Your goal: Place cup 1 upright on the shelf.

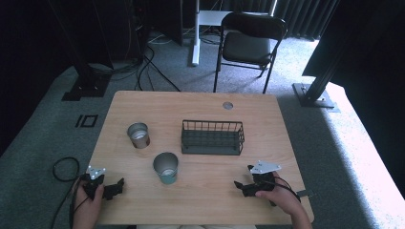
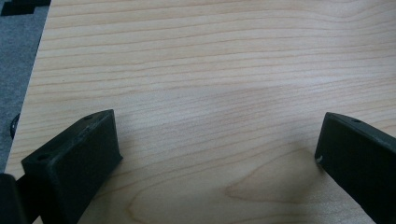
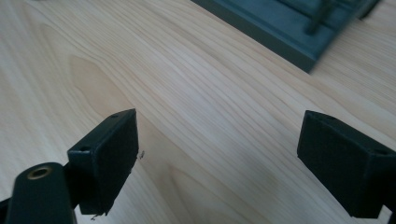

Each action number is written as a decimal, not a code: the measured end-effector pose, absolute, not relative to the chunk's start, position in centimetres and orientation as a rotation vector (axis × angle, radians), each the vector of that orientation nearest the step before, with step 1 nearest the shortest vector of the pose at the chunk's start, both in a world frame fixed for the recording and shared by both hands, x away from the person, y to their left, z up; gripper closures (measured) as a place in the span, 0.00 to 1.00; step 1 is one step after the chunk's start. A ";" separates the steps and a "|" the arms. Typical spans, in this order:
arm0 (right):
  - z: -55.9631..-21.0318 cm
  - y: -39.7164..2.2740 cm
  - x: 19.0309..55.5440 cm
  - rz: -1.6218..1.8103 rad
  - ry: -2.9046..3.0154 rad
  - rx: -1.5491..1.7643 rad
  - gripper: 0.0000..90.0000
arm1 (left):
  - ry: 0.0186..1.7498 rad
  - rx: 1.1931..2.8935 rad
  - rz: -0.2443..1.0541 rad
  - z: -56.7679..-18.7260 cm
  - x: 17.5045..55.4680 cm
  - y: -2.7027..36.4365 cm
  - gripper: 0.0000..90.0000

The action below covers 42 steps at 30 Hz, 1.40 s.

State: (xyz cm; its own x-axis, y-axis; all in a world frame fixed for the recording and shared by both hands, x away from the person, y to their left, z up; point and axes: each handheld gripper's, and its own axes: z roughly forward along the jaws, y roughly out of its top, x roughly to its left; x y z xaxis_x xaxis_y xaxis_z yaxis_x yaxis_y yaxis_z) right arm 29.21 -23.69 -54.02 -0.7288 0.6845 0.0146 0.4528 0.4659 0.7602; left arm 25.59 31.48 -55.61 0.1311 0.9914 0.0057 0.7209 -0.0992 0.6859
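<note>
Both grippers sit low at the near edge of the tabletop (image 1: 200, 102), and nothing is in either one. The left gripper (image 1: 117, 187) rests at the near left corner in the person's left hand (image 1: 90, 202), its jaws spread wide over bare wood grain in the left gripper view (image 2: 217, 154). The right gripper (image 1: 240, 185) lies at the near right, held by the right hand (image 1: 282, 195), jaws just as wide apart, with plain wood between them in its own view (image 3: 217, 161). Now the containers: nearest the grippers stands the teal cup (image 1: 165, 168), upright, mouth up, between the two grippers and a little closer to the left one; its inside looks dark and I can't tell whether anything is in it. Behind it and to the left stands a metal cup (image 1: 138, 135), upright too, its shiny bottom showing through the mouth. To the right of that, mid-table, sits the black wire basket (image 1: 212, 137), with nothing visible inside it; its dark base edge shows at the top of the right gripper view (image 3: 289, 32). Open wood lies between each gripper and the cups. Farther back, a round grommet (image 1: 228, 105) sits in the tabletop, a folding chair (image 1: 248, 45) stands on the carpet beyond, and a cable (image 1: 64, 169) loops on the floor at the left.
</note>
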 end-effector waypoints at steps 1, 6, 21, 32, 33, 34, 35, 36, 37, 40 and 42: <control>-54.0 -23.4 29.2 1.137 2.429 0.956 0.14 | 1.644 1.880 0.659 -55.6 25.6 31.5 0.00; -53.9 -22.2 29.5 1.157 2.452 0.918 0.14 | 1.644 1.880 0.659 -55.6 25.6 31.5 0.00; -53.8 -18.5 29.9 1.196 2.515 0.804 0.14 | 1.644 1.881 0.658 -55.6 25.6 31.5 0.00; -53.5 -16.1 29.7 1.240 2.546 0.715 0.14 | 1.644 1.879 0.658 -55.6 25.6 31.5 0.00; -53.5 -15.8 29.7 1.245 2.551 0.708 0.14 | 1.644 1.879 0.658 -55.6 25.6 31.5 0.00; -53.5 -15.6 29.7 1.246 2.552 0.700 0.14 | 1.644 1.879 0.658 -55.6 25.6 31.5 0.00; -53.5 -15.3 29.8 1.251 2.553 0.694 0.14 | 1.644 1.878 0.658 -55.6 25.6 31.5 0.00; -53.5 -15.1 29.8 1.258 2.555 0.692 0.14 | 1.644 1.878 0.658 -55.6 25.6 31.5 0.00; -53.5 -14.8 29.8 1.262 2.555 0.681 0.14 | 1.644 1.879 0.658 -55.6 25.6 31.5 0.00; -53.4 -14.3 29.9 1.268 2.557 0.669 0.14 | 1.644 1.879 0.658 -55.6 25.6 31.5 0.00; -53.4 -14.0 29.9 1.273 2.558 0.657 0.14 | 1.644 1.879 0.658 -55.6 25.6 31.5 0.00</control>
